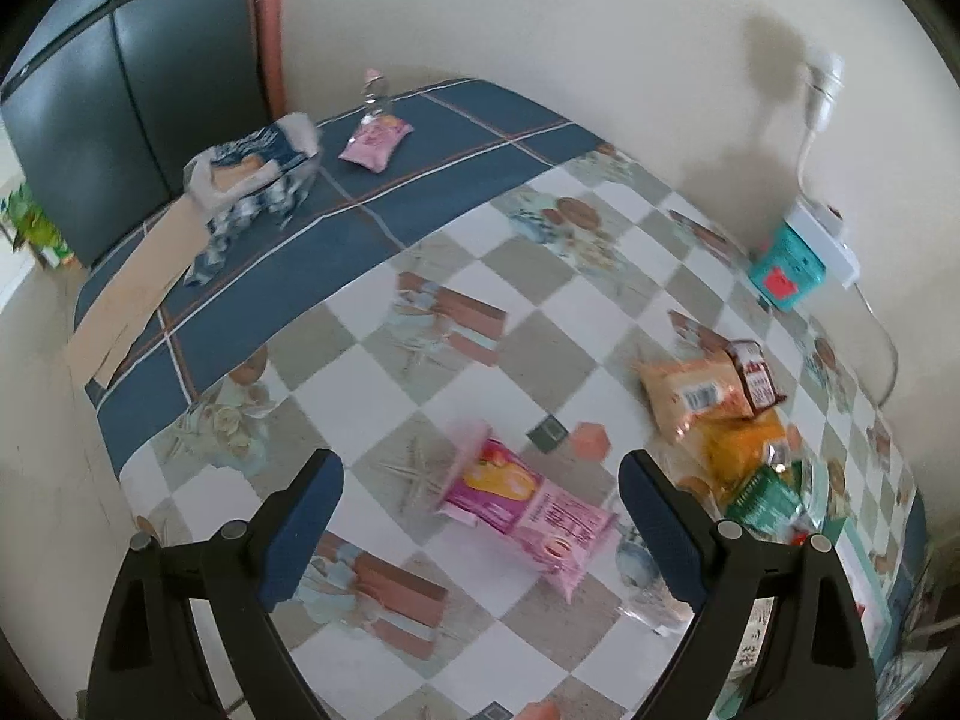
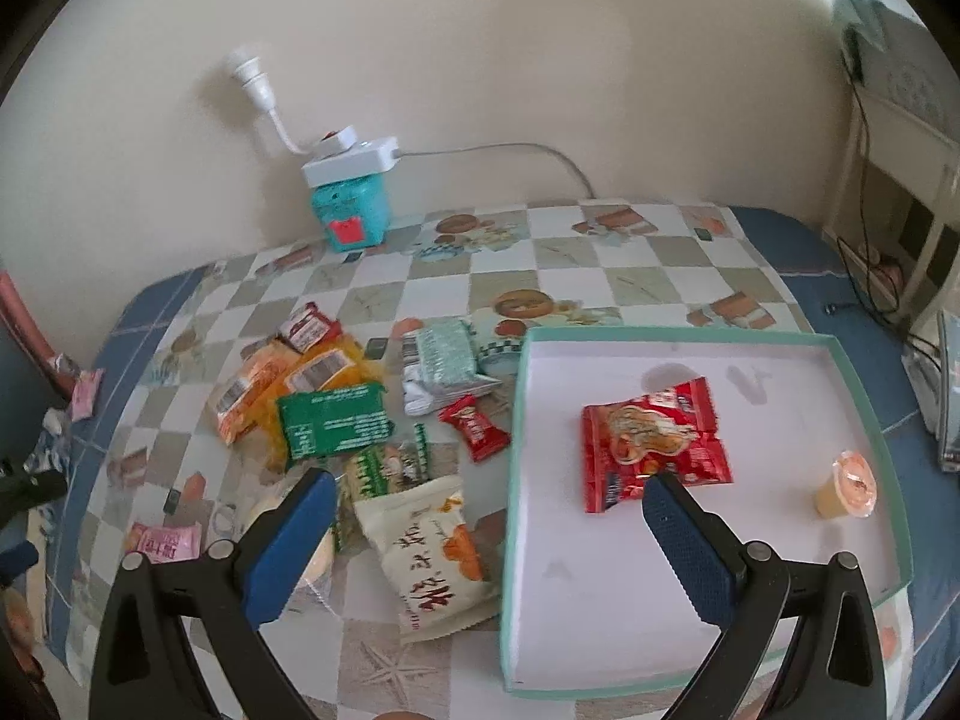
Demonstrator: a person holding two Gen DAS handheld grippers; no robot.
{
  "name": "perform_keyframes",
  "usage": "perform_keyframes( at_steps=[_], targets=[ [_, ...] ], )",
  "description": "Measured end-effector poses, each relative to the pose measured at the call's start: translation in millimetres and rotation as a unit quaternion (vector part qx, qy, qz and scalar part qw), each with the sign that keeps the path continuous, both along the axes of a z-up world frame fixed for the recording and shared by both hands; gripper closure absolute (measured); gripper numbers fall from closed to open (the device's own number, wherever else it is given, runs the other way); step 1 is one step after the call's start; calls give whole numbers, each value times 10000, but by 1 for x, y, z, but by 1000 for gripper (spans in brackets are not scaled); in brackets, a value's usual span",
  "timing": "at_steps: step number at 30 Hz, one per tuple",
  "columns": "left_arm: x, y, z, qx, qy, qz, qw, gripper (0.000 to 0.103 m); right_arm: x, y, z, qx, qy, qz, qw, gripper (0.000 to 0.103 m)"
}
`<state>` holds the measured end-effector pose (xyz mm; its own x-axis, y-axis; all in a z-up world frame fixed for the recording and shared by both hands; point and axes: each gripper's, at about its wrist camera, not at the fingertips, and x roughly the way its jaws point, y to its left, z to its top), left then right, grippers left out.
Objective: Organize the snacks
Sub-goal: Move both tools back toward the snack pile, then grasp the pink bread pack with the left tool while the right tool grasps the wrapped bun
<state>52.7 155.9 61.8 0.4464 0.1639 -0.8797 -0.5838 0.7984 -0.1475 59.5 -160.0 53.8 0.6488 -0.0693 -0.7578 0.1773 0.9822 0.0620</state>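
My left gripper (image 1: 480,474) is open and empty, with a pink snack packet (image 1: 528,510) lying on the checked tablecloth between its fingers. A heap of orange, brown and green packets (image 1: 720,414) lies to its right. My right gripper (image 2: 489,498) is open and empty above the left wall of a shallow teal tray (image 2: 864,420). In the tray lie a red snack packet (image 2: 654,444) and an orange jelly cup (image 2: 849,486). Left of the tray lie a white packet (image 2: 432,552), green packets (image 2: 333,420), orange packets (image 2: 270,384) and a small red candy (image 2: 474,426).
A teal box with a white power strip (image 2: 348,192) stands by the wall. A second pink packet (image 1: 375,141) and a blue-white bag (image 1: 252,168) lie on the far blue cloth. A dark cabinet (image 1: 90,108) stands at the left. Shelving with cables (image 2: 888,198) is at the right.
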Motion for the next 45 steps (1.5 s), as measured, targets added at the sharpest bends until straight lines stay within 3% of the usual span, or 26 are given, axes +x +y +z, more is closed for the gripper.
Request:
perform_keyframes(
  at_steps=[11,16,20,27,30,34,40,45],
  targets=[
    [7,13,-32,-548,297,-52,9980,10,13,36,-26,510,485,510,9962,1],
    [16,11,-64,-1133,596,22,9918,10,15,61,-39,283,630,734,9949,1],
    [25,9,-85,-1334,789,159,9878,10,17,66,-47,240,735,791,9939,1],
    [43,1,-99,-1310,745,168,9884,10,21,64,-54,232,819,763,9934,1],
    [50,-7,-101,-1116,772,40,9907,10,23,62,-55,229,841,720,9936,1],
    [64,-24,-104,-796,899,-419,9919,10,24,58,-55,250,880,651,9937,1],
    [74,-52,-97,-993,690,-1313,9839,10,24,57,-55,259,893,645,9936,1],
    [84,-57,-99,-691,869,-1256,9859,10,24,53,-58,292,916,588,9936,1]
  ],
)
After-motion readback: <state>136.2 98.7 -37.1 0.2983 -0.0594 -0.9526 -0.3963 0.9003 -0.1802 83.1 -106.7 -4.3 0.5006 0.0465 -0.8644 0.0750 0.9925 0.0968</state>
